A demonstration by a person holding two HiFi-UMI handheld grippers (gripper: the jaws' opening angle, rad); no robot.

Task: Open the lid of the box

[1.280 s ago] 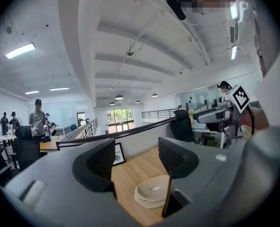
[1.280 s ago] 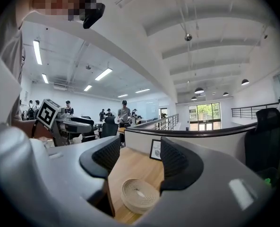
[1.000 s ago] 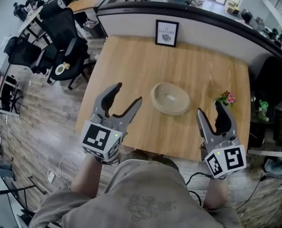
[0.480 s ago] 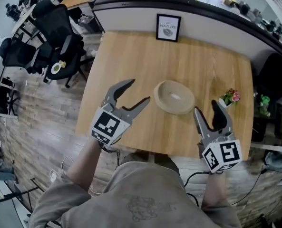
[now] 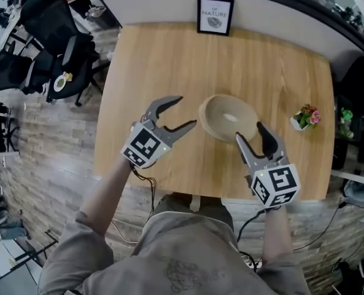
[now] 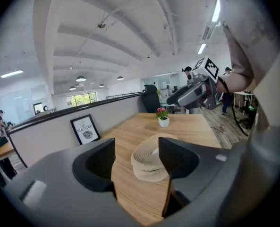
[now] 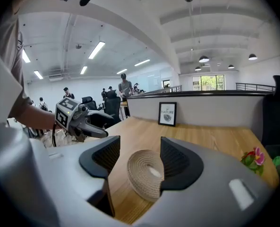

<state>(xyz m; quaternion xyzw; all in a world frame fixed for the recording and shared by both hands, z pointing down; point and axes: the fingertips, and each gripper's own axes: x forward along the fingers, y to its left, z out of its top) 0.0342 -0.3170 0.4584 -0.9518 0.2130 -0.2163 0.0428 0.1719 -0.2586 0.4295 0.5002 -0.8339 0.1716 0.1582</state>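
A round woven box (image 5: 229, 117) with its lid on sits in the middle of the wooden table (image 5: 169, 54). My left gripper (image 5: 185, 111) hovers just left of it, jaws wide apart with nothing between them. My right gripper (image 5: 249, 131) stands at the box's near right edge, also open and empty. In the left gripper view the box (image 6: 151, 157) lies beyond the open left gripper (image 6: 136, 150), with the right gripper (image 6: 194, 91) behind it. The right gripper view shows the box (image 7: 147, 174) straight ahead of the right gripper (image 7: 140, 157) and the left gripper (image 7: 80, 119) at the left.
A framed "NATURE" picture (image 5: 215, 15) leans on the wall at the table's far edge. A small pot of flowers (image 5: 305, 117) stands right of the box. Black office chairs (image 5: 53, 35) stand on the floor to the left.
Both grippers have moved forward over the table toward the box, the left from the near left edge, the right up to the box's rim. Both jaws stay open.
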